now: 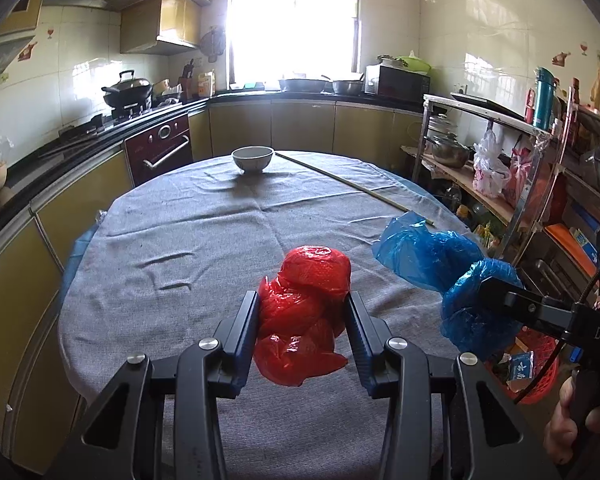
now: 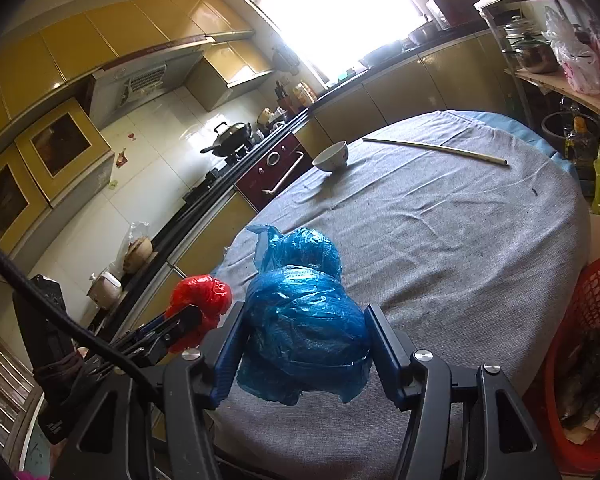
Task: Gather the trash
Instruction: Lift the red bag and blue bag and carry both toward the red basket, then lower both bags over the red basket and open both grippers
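A crumpled red plastic bag [image 1: 304, 312] hangs between the fingers of my left gripper [image 1: 303, 300], which is shut on it just above the grey tablecloth [image 1: 204, 240]. In the right wrist view that same red plastic bag [image 2: 202, 300] shows at the left, pinched by the left gripper. My right gripper [image 2: 304, 320] is shut on a bunched blue plastic bag [image 2: 304, 320], held over the table's near edge. From the left wrist view the blue plastic bag [image 1: 440, 264] trails out to the right, with the right gripper's fingers [image 1: 496, 292] buried in it.
A white bowl [image 1: 252, 159] and a long thin stick [image 1: 352, 186] lie at the far side of the round table. A red mesh waste basket [image 2: 592, 340] with scraps stands on the floor at the right. A metal shelf rack [image 1: 500, 152] stands beyond it; a person's hand [image 1: 576, 420] holds the right tool.
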{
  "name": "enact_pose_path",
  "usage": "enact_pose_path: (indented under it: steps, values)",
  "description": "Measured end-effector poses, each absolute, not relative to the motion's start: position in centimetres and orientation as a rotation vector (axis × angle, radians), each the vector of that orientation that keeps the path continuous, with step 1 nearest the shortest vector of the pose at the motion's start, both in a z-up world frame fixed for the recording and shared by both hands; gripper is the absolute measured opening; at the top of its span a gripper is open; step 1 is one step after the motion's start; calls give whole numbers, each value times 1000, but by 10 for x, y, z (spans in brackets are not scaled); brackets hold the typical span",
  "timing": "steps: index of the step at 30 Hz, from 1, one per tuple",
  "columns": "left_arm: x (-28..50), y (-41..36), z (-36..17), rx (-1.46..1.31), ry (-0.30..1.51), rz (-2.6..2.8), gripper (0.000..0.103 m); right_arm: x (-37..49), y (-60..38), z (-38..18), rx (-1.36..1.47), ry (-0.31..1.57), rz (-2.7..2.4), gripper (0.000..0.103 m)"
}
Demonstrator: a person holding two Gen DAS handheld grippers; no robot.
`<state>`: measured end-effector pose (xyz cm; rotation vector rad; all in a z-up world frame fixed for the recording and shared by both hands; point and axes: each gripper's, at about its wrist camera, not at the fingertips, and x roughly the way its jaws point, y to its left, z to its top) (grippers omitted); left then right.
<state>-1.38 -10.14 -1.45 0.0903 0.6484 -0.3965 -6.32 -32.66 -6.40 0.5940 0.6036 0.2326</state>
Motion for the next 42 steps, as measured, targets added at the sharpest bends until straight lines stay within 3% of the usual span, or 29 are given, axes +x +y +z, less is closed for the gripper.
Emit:
enact_pose_path:
  steps: [30, 42]
  values:
    - [-25, -176, -19, 148, 698, -568, 44, -116, -412, -70, 718, 517, 87, 61]
    - [-25, -246, -30, 177, 761, -736, 44, -162, -473, -82, 790, 481, -61, 62]
